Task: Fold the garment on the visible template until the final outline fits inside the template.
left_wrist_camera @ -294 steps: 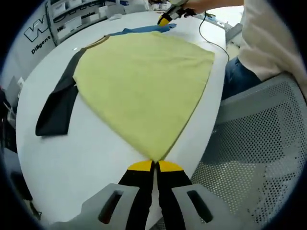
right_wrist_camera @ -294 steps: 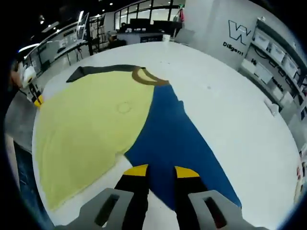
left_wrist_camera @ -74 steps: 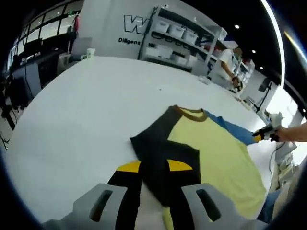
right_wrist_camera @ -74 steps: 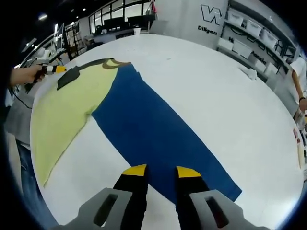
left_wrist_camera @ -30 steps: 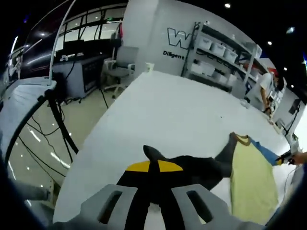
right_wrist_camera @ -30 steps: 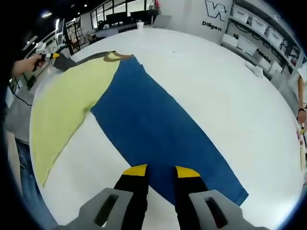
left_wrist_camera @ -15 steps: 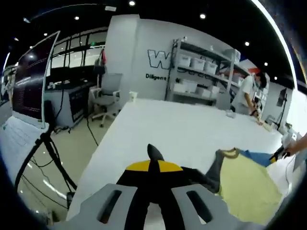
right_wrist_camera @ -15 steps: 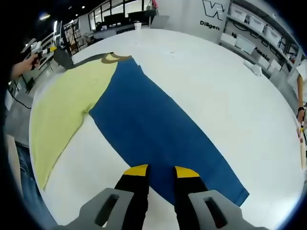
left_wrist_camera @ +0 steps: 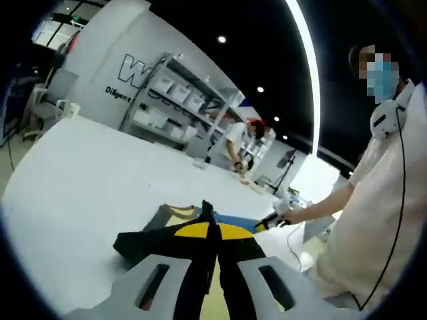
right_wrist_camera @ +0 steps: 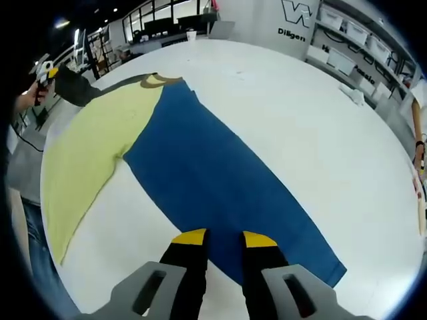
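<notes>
Above table [right_wrist_camera: 293,113], left gripper [left_wrist_camera: 212,230] pinching dark sleeve [left_wrist_camera: 143,239], rt gripper [right_wrist_camera: 218,238] over blue sleeve [right_wrist_camera: 220,180]

Large "W" logo on white wall [left_wrist_camera: 100,60], beneath it "Diligent", cut off; nothing else legible

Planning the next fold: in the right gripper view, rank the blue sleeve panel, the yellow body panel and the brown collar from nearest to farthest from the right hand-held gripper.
1. Blue sleeve panel, directly under the right hand-held gripper.
2. Yellow body panel, off to the left.
3. Brown collar, at the far top end.
</notes>
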Motion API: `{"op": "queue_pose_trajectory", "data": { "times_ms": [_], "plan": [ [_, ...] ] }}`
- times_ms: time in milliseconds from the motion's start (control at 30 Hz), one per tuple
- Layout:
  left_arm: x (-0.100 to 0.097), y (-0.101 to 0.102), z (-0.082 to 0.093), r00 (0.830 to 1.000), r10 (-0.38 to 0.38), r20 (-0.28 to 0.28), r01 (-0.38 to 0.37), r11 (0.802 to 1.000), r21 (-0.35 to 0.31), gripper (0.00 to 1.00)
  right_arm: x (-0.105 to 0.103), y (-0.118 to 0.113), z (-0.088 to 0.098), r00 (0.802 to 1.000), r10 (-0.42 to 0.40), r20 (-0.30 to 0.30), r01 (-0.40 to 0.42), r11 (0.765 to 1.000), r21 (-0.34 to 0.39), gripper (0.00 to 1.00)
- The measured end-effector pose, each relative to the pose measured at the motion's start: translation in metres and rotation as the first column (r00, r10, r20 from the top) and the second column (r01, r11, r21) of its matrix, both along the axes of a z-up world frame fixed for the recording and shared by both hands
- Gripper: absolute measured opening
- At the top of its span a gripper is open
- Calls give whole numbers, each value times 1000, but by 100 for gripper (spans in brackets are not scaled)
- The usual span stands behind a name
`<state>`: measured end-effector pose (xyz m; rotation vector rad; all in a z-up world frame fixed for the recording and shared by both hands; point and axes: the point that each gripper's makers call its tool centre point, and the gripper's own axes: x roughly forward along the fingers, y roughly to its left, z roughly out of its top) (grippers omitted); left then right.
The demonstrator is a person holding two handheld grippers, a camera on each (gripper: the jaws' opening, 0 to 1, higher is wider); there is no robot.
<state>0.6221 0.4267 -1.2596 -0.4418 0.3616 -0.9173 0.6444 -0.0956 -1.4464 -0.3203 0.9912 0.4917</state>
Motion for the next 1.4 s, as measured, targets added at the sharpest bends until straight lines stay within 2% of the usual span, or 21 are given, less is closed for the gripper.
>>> {"op": "queue_pose_trajectory", "data": {
  "times_ms": [133,200,233,300,367,400,433,500,533,633,700,767,867,933,1000,1033,1100,1200,1267,1333,1400],
  "plan": [
    [29,-19,8,996,73,60,-76,996,41,0,0,0,0,1000,1,-5,-1,1000,-1,13],
    [28,-44,38,993,0,114,4,999,-33,0,0,0,0,1000,5,-9,-6,1000,-3,13],
    [21,-63,50,989,-70,130,79,995,-61,0,0,0,0,1000,5,-9,-5,1000,-4,13],
    [9,-85,54,979,-157,127,165,985,-55,0,0,0,0,1000,0,-7,0,1000,0,12],
    [-11,-111,51,955,-277,103,283,958,-50,0,0,0,0,1000,-4,-4,4,1000,4,12],
    [-26,-124,44,935,-348,75,351,935,-42,0,0,0,0,1000,-5,-3,5,1000,5,12],
    [-34,-130,36,924,-378,54,380,924,-32,0,1,-1,0,1000,-6,-1,6,1000,6,12],
    [-59,-140,9,883,-468,-35,469,883,8,0,1,-1,0,1000,-9,1,9,1000,9,12],
    [-72,-141,-11,860,-502,-95,508,860,44,0,2,-1,0,1000,-9,1,9,1000,10,12],
    [-90,-130,-56,818,-535,-211,567,813,132,0,2,-1,0,1000,-7,1,7,1000,9,12],
    [-102,-120,-86,796,-536,-282,599,766,235,0,2,-1,0,1000,-6,0,6,1000,8,12],
    [-104,-110,-110,804,-508,-308,591,742,317,0,2,-1,0,1000,-6,0,6,1000,9,12],
    [-106,-114,-111,824,-481,-299,557,784,274,1,2,-1,-1,1000,-6,0,6,1000,9,12],
    [-97,-109,-113,864,-397,-309,480,835,270,1,2,-1,-1,1000,-6,-1,7,1000,9,12],
    [-90,-97,-116,893,-307,-330,398,882,254,1,2,-1,-1,1000,-9,-1,9,1000,10,12],
    [-88,-93,-115,903,-280,-326,368,896,248,1,2,-2,-1,1000,-9,0,9,1000,10,12],
    [-91,-84,-112,908,-227,-353,311,929,201,2,3,-2,-1,1000,-12,1,12,1000,12,12],
    [-104,-68,-116,903,-203,-379,295,933,204,4,2,-2,-1,1000,-12,3,11,1000,13,12],
    [-110,-68,-110,901,-213,-378,295,940,172,5,2,-1,0,1000,-9,2,9,1000,12,12],
    [-120,-73,-105,891,-244,-382,317,938,140,12,2,-1,0,1000,-7,-1,7,1000,10,12],
    [-125,-74,-110,882,-233,-410,321,934,160,20,3,-1,0,1000,-7,-1,7,1000,8,11]
  ]
}}
